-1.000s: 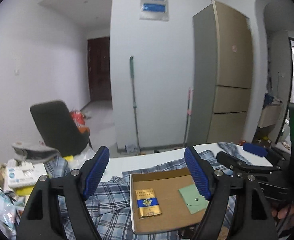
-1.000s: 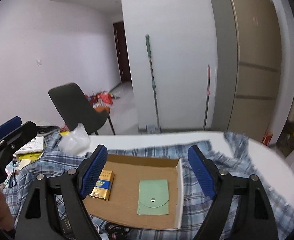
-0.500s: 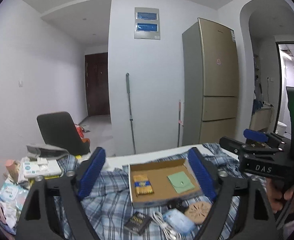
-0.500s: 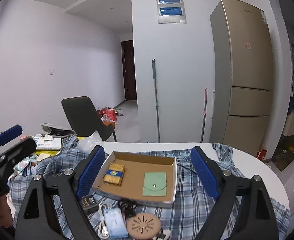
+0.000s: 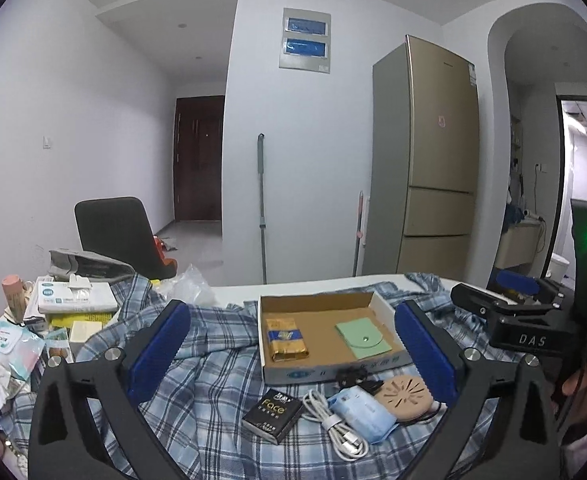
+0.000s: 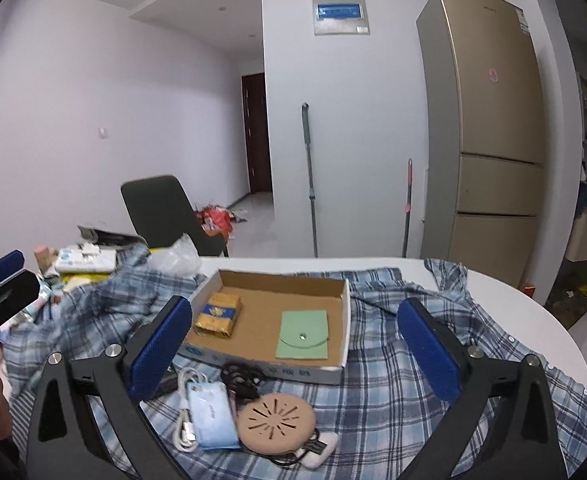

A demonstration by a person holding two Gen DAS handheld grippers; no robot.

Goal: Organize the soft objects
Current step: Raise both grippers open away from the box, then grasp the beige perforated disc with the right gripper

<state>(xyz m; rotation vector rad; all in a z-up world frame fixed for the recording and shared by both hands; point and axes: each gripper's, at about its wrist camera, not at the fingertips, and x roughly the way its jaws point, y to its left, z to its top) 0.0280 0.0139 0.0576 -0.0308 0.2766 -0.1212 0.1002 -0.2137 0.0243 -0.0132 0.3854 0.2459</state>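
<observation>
While poised short of the clutter, found left gripper point(image 5: 291, 310) and right gripper point(image 6: 293, 306) with jaws wide apart, just opened further, nothing between either pair. Located blue face mask point(image 5: 359, 412) on the plaid shirt point(image 5: 213, 384), just in front of the cardboard box point(image 5: 321, 372), touching a white USB cable point(image 5: 333, 420) and a round beige slotted disc point(image 5: 403, 394). Noted green snap pouch point(image 5: 363, 338) and gold cigarette pack point(image 5: 286, 338) lying inside the box, apart from each other. Judged the mask the likely next pick.

Recommended: approach low with one gripper, straddle the mask's free edge clear of the cable, close on mask fabric only, avoid pinching the shirt beneath. Recommended lifting straight up before carrying over the box wall. Risks assessed: cable or ear loops dragged along; shirt bunched underneath.
</observation>
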